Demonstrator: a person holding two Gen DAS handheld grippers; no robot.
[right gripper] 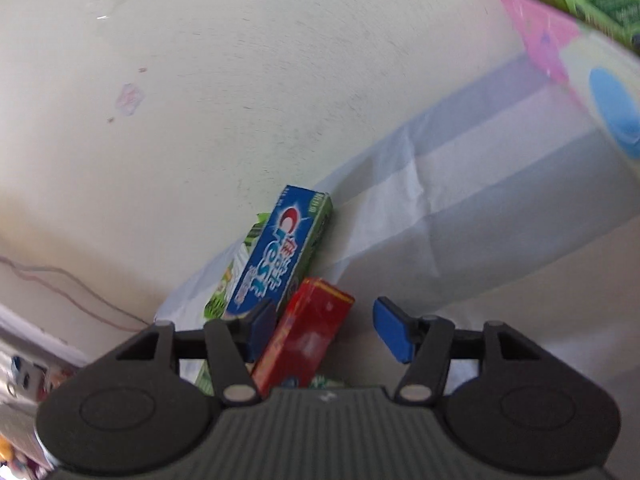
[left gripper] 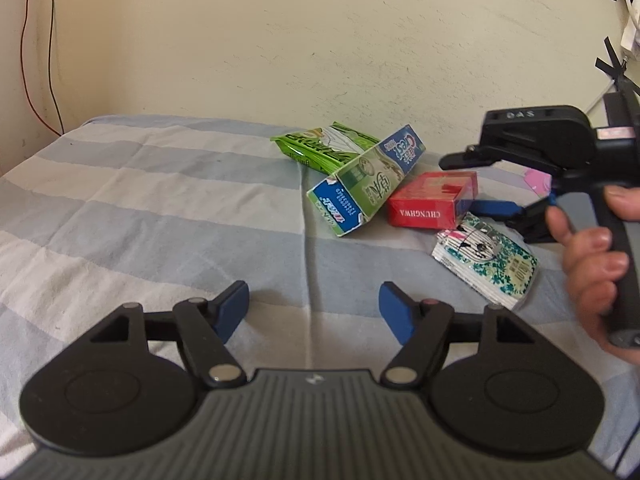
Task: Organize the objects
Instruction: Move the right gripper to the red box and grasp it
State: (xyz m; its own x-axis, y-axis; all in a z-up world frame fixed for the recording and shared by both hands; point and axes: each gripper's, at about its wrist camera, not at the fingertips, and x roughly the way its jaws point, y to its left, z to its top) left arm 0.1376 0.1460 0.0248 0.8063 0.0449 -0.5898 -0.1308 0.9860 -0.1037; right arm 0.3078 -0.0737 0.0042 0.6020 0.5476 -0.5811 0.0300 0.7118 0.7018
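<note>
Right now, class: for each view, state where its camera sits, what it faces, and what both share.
Left wrist: sits behind the open left tongs, faces the striped bedsheet and wall; shows the right hand holding the right tongs.
Right wrist: sits behind the open right tongs, tilted, over the red box.
Shared: the toothpaste box, red box, and green packet.

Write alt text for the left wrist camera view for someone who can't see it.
An open left gripper hovers over a striped bedsheet, empty. Ahead lie a Crest toothpaste box leaning on a green packet, a red Chunghwa cigarette pack and a tissue pack, with the hand-held right gripper open around the cigarette pack.
</note>
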